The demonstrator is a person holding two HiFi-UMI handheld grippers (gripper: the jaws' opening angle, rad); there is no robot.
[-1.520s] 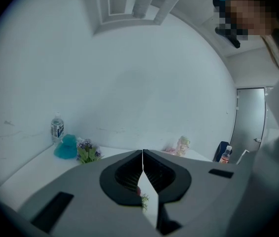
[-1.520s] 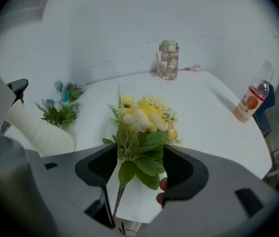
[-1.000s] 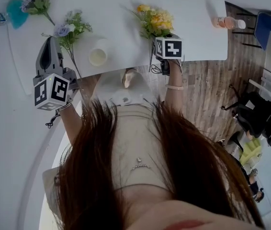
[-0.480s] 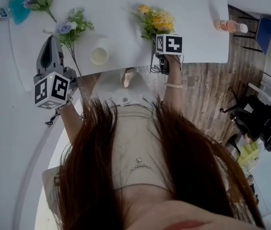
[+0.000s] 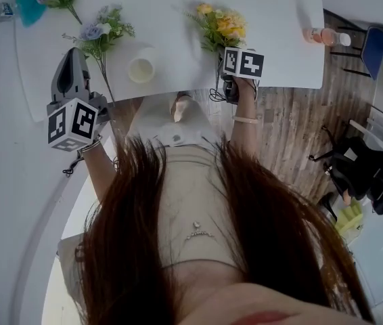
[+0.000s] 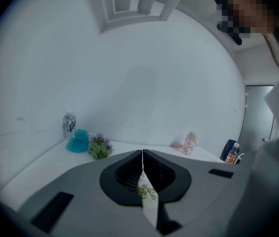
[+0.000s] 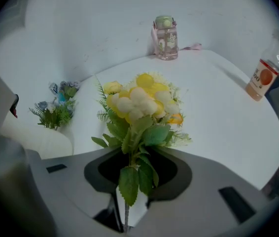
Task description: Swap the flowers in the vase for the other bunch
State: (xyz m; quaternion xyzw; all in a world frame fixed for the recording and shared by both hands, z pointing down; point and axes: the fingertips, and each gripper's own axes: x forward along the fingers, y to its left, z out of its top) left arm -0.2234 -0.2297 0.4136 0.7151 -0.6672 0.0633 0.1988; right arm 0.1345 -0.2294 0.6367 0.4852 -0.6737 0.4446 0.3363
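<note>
No writing can be read. The blue label of the water bottle [image 6: 69,125] is too small, the red print on the orange bottle [image 7: 259,78] is blurred, and only a pale pattern is seen on the pink bottle [image 7: 165,32]. Black-and-white square markers are carried on both gripper cubes.

From the head view, the white vase [image 5: 141,70] is seen from above on the table [image 5: 279,19]. It stands between the lilac bunch [image 5: 100,32], which lies just beside the left gripper [image 5: 76,54], and the yellow bunch [image 5: 222,26].

The yellow bunch is shown close only in the right gripper view. Its stem [image 7: 126,214] runs down between the fingers of the right gripper [image 7: 134,157]. These fingers have just been closing, but white table is seen either side of the stem, so it is not yet clamped.

In the left gripper view the fingers are seen pressed together along one seam, with a green sprig [image 6: 148,192] showing in the slit below. Whether it is pinched cannot be told. Only this view shows a teal object [image 6: 79,142] beside a far bunch [image 6: 99,148], and a person at the upper right. The pink bottle is not taken in by the head view.
</note>
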